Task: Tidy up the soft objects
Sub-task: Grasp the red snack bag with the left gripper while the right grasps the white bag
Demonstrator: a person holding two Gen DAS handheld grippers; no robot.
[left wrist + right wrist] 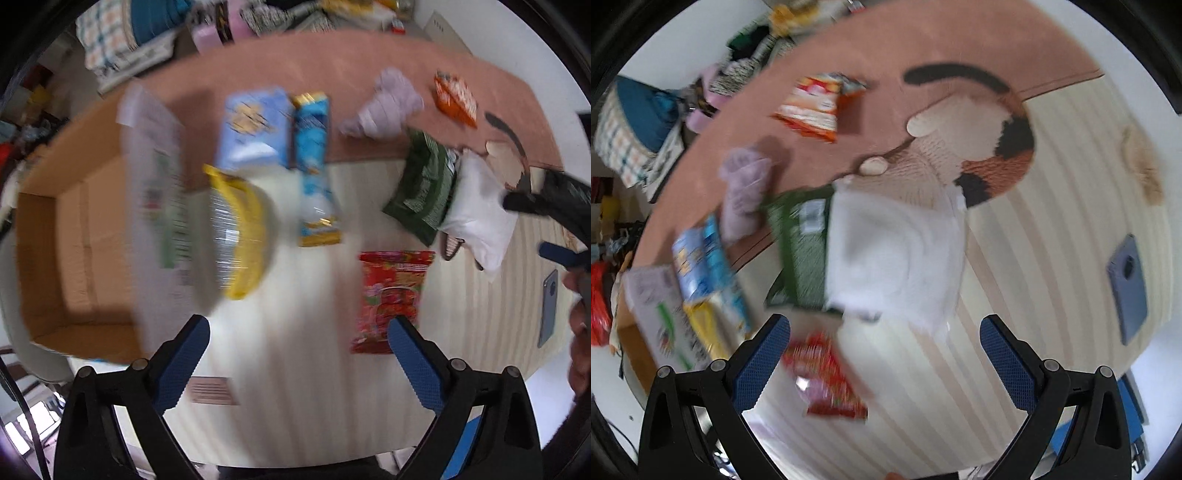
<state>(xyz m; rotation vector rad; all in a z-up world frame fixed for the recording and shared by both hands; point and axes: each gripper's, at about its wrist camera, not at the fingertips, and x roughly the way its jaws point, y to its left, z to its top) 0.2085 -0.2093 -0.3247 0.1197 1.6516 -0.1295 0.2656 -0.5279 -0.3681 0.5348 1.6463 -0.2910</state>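
Note:
Soft packs lie on a round table. A red snack bag (391, 295) lies just ahead of my open, empty left gripper (299, 332). A yellow bag (240, 232), a light blue pack (255, 129) and a blue-gold pack (314, 162) lie further left. A green bag (424, 184) and a white soft pack (476, 210) lie to the right. My right gripper (884, 332) is open and empty above the table; the white pack (894, 251) and green bag (805, 240) lie ahead of it, the red bag (827, 373) below its left finger. A lilac cloth (744, 192) and orange bag (816, 107) lie further off.
An open cardboard box (74, 251) with a white flap stands at the table's left edge. A blue phone (1128, 288) lies at the right. The cat-print mat (979, 140) covers the table. Clutter sits on a bed beyond the table (122, 40).

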